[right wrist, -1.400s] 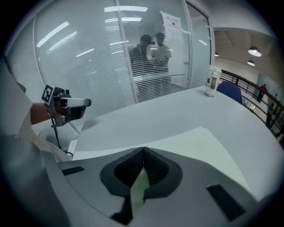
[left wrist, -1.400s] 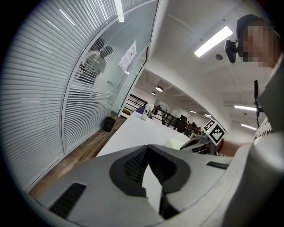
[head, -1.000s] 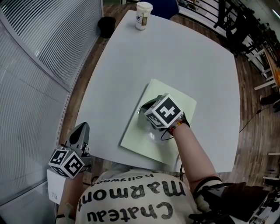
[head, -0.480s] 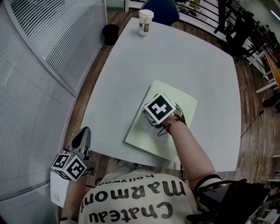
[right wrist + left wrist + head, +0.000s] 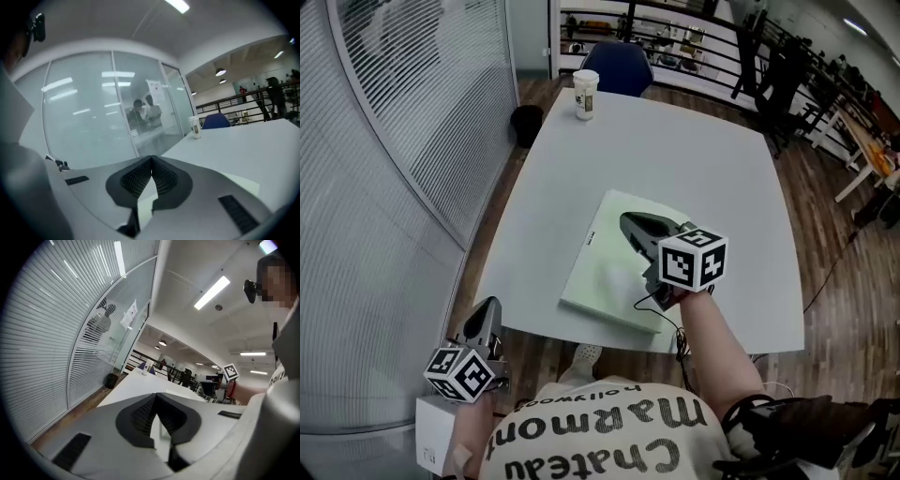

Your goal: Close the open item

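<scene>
A pale green folder (image 5: pixel 607 272) lies flat with its cover down on the white table (image 5: pixel 694 159), near the front edge. My right gripper (image 5: pixel 627 221) hangs above the folder's right half, its jaws together and nothing between them. In the right gripper view the shut gripper (image 5: pixel 151 162) points across the table, and a strip of the folder (image 5: pixel 240 182) shows below it. My left gripper (image 5: pixel 487 307) is off the table's front left corner, low beside my body. In the left gripper view the gripper (image 5: pixel 156 398) is shut and empty.
A paper cup (image 5: pixel 585 94) stands at the table's far edge, with a blue chair (image 5: pixel 617 67) behind it. A black bin (image 5: pixel 528 122) sits on the floor by the glass wall at left. A white box (image 5: pixel 431 433) lies near my left gripper.
My right gripper has lifted off the folder, where it was pressing down, and drawn back to the right. The left gripper has hardly moved.
</scene>
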`<state>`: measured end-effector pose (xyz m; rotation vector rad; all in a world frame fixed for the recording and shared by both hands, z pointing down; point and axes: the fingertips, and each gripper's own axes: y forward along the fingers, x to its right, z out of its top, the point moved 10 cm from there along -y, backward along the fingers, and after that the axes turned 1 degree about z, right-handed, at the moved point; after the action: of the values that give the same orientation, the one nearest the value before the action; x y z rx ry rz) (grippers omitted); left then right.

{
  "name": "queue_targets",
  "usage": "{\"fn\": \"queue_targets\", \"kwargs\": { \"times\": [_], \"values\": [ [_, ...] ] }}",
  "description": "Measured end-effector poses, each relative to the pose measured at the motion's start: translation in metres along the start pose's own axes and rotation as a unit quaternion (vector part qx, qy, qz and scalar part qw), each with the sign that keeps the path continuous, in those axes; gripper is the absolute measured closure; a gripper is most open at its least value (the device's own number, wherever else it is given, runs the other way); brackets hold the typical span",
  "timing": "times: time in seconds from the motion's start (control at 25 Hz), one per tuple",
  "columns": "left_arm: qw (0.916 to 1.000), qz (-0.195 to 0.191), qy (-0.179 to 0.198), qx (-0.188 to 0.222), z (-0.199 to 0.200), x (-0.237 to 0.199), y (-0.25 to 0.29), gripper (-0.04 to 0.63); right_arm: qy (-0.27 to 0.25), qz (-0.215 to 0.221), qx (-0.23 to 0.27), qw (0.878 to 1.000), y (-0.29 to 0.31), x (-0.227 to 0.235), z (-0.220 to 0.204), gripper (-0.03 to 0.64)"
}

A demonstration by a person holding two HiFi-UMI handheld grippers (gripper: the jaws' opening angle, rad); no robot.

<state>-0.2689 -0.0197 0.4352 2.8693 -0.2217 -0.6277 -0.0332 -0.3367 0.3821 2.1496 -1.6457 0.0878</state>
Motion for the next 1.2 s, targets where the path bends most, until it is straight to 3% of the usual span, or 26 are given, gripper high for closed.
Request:
{"fn": "queue_targets", "kwargs": {
  "times": [0.16,0.28,0.4,0.48,0.64,0.92,1.2],
  "values": [
    [0.9997,-0.018,-0.002,0.017,-0.006,0.027,-0.011,0.606,-0.005,-0.004,0.132,0.991,-0.082,-0.025,0.003,0.615],
    [0.9989,-0.030,-0.011,0.034,-0.016,0.049,-0.018,0.606,0.010,-0.037,0.193,0.980,-0.141,-0.042,-0.016,0.615],
    [0.9951,-0.088,-0.022,0.038,-0.034,0.068,-0.033,0.606,0.055,-0.098,0.181,0.977,-0.179,-0.054,-0.053,0.615],
    [0.9923,-0.121,-0.020,0.014,-0.047,0.076,-0.043,0.604,0.074,-0.133,0.165,0.975,-0.197,-0.059,-0.072,0.615],
    [0.9914,-0.122,-0.006,-0.047,-0.053,0.081,-0.051,0.606,0.098,-0.157,0.175,0.967,-0.226,-0.076,-0.091,0.615],
    [0.9829,-0.180,0.000,-0.038,-0.033,0.074,-0.073,0.605,0.082,-0.214,0.181,0.956,-0.248,-0.128,-0.108,0.615],
    [0.9764,-0.210,0.014,-0.048,-0.011,0.027,-0.120,0.606,0.082,-0.242,0.206,0.945,-0.239,-0.211,-0.120,0.615]
  ]
}}
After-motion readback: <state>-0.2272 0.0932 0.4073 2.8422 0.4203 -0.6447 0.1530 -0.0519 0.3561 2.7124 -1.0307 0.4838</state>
